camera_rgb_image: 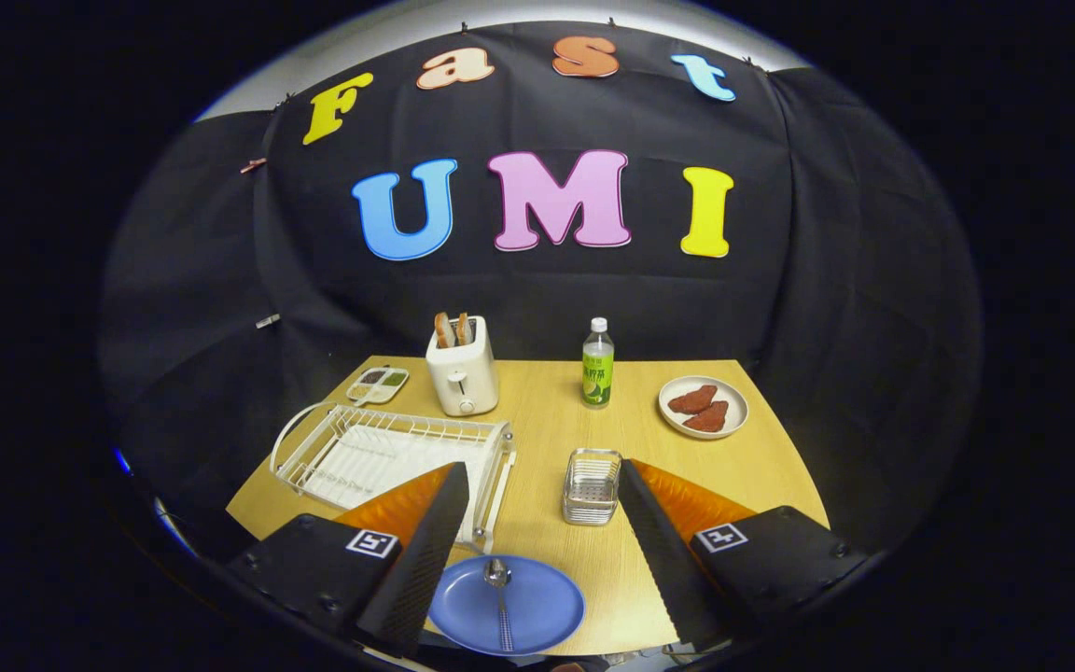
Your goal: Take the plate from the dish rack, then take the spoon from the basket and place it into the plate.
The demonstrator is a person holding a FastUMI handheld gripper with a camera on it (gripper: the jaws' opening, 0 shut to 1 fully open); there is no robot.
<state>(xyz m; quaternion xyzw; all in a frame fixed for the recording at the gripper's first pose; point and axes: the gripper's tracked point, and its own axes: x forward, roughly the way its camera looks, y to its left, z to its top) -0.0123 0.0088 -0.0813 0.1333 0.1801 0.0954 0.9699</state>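
Observation:
A blue plate (537, 611) lies flat on the wooden table (537, 420), low between my two fingers. On it rests a metal spoon (500, 593), bowl pointing away from me, handle toward me. My gripper (537, 481) is open, with nothing between its fingers, held above and apart from the plate. The white wire dish rack (388, 453) stands beyond my left finger with no plate in it. A small metal basket (591, 485) sits just inside my right finger, and nothing shows in it.
At the back of the table stand a white toaster (463, 373) with two toast slices, a bottle (597, 366) with a green label, a white plate of brown meat pieces (704, 407) and a small divided tray (377, 384). Black cloth walls surround the table.

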